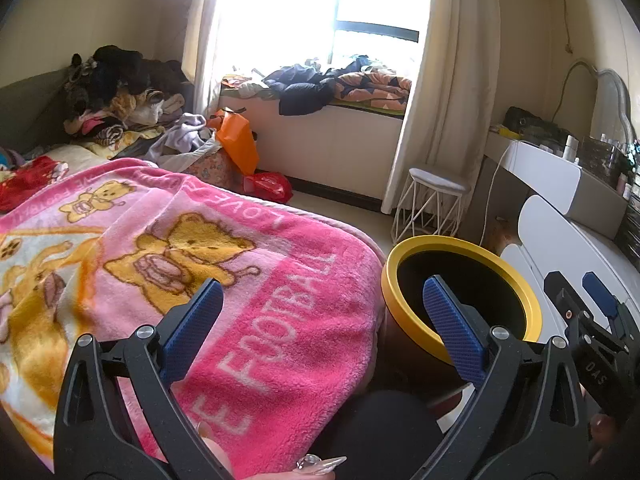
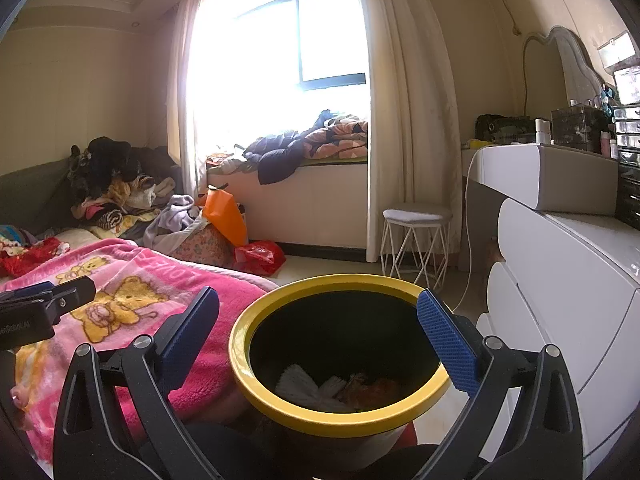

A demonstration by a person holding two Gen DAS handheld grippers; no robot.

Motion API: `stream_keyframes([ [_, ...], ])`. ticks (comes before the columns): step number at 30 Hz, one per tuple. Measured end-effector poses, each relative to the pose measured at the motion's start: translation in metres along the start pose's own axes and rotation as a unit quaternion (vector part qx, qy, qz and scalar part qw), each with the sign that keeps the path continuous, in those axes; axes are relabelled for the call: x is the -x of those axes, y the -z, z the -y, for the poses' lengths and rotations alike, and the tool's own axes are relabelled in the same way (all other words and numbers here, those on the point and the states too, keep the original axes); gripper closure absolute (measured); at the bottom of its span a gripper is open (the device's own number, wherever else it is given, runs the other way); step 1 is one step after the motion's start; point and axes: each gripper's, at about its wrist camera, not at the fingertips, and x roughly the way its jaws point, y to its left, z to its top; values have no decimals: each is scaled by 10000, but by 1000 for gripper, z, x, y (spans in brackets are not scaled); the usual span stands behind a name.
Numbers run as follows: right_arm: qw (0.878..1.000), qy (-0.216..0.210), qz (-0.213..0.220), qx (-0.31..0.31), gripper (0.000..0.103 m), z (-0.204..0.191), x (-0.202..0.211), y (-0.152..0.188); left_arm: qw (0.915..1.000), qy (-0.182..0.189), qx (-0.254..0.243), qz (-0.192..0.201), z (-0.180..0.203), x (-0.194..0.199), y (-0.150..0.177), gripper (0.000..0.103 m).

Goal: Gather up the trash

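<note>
Both grippers, left (image 1: 324,320) and right (image 2: 318,332), were spread wide, holding nothing. The right hung over the bin (image 2: 256,392), with trash (image 2: 316,386) inside, beside the blanket (image 1: 280,280).

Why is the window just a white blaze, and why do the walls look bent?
Left wrist view: the window is overexposed by daylight, and the fisheye lens bows the curtain and darkens the corners. Right wrist view: same glare at the window, while the inside of the yellow-rimmed bin stays dim.
</note>
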Motion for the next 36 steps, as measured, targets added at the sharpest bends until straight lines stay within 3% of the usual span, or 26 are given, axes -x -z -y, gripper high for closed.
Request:
stream_keyframes([
  [36,10000,18,4,-15,6,4,0,0,10000,-2,-1,-1,-2,0,0,11],
])
